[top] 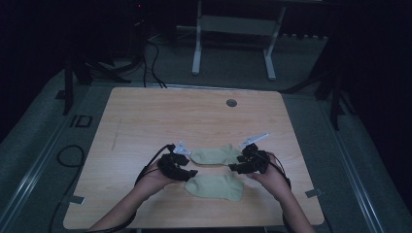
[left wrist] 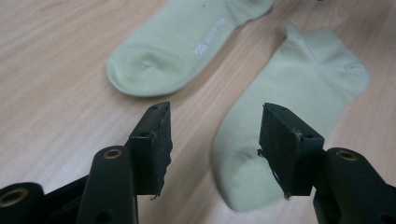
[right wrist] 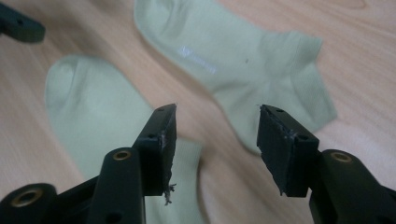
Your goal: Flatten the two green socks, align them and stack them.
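High view: socks [top: 216, 171] between claws [top: 192, 172]

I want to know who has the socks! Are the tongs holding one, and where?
No. Both the left tongs and right tongs are open and empty; the two socks lie flat on the table.

Two pale green socks: far sock [top: 216, 155], near sock [top: 214, 187]. Two grippers: left gripper [top: 187, 173], right gripper [top: 238, 167], two fingers each. One tabletop [top: 145, 121], with one round grommet [top: 231, 103].
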